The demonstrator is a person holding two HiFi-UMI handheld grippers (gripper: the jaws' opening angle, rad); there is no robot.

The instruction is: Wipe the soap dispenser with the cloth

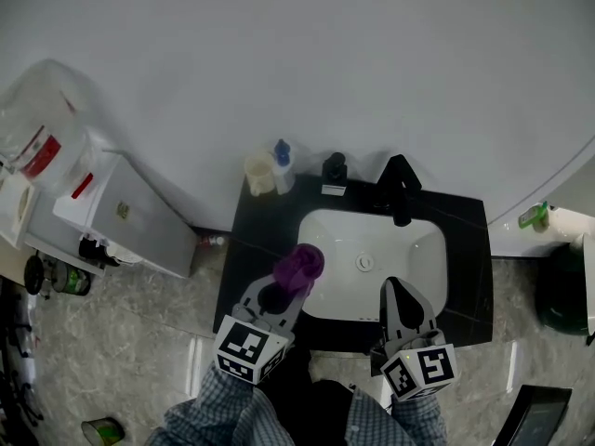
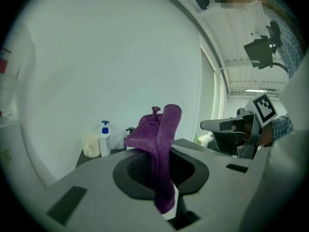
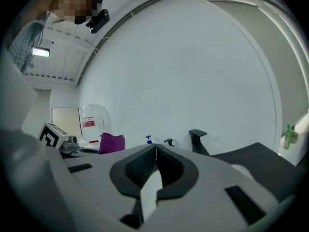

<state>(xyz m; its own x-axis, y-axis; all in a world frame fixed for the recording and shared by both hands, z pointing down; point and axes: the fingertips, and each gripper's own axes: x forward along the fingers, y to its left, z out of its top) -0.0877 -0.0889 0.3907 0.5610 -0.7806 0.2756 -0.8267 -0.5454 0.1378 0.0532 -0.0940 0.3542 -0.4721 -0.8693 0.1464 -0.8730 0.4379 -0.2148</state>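
Observation:
The soap dispenser (image 1: pixel 282 164), a white bottle with a blue pump, stands at the back left of the black counter (image 1: pixel 463 240). It also shows small in the left gripper view (image 2: pixel 105 138) and the right gripper view (image 3: pixel 148 140). My left gripper (image 1: pixel 294 284) is shut on a purple cloth (image 1: pixel 299 265) over the basin's front left corner, well short of the dispenser. The cloth (image 2: pixel 165 132) sticks up out of the jaws and drapes down between them. My right gripper (image 1: pixel 396 288) is shut and holds nothing, above the basin's front right edge; its fingertips (image 3: pixel 155 150) touch.
A cream cup (image 1: pixel 260 174) stands just left of the dispenser. A small black dispenser (image 1: pixel 335 169) and a black faucet (image 1: pixel 400 189) stand behind the white basin (image 1: pixel 418 249). A white cabinet (image 1: pixel 139 212) is to the left, and a dark bin (image 1: pixel 562 291) to the right.

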